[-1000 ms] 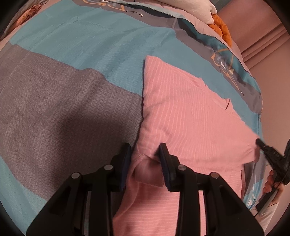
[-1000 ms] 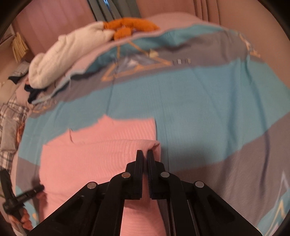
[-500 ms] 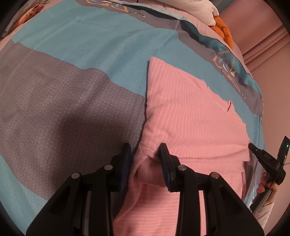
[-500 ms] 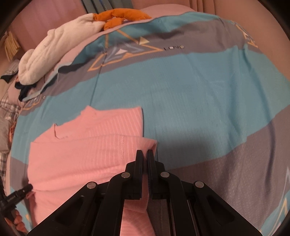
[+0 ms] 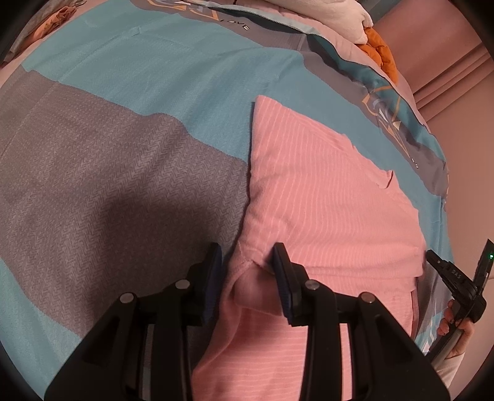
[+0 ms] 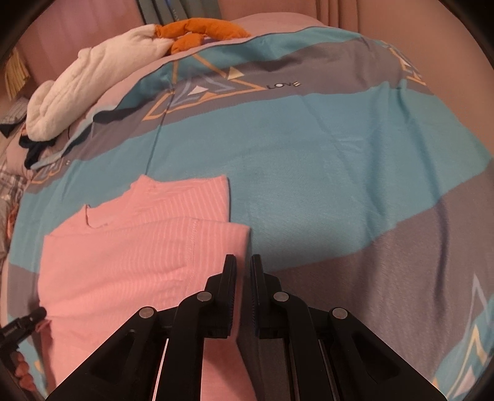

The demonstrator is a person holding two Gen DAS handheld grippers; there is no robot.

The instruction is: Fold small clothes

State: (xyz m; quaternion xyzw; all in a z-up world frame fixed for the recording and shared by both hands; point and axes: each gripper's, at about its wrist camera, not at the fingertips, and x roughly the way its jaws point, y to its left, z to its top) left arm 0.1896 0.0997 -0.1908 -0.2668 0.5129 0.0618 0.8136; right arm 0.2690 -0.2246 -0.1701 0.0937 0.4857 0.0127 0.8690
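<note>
Left wrist: left tool point(image 5: 247, 262) spread over pink shirt point(image 5: 324, 200); right tool point(image 6: 243, 271) parted, empty.

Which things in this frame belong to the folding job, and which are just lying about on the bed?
Part of the job:
- pink striped garment, partly folded on the bedspread
- left gripper, open at the garment's edge
- right gripper, slightly open beside the garment's folded edge

Just lying about:
- white blanket
- orange cloth
- bedspread, the work surface
</note>
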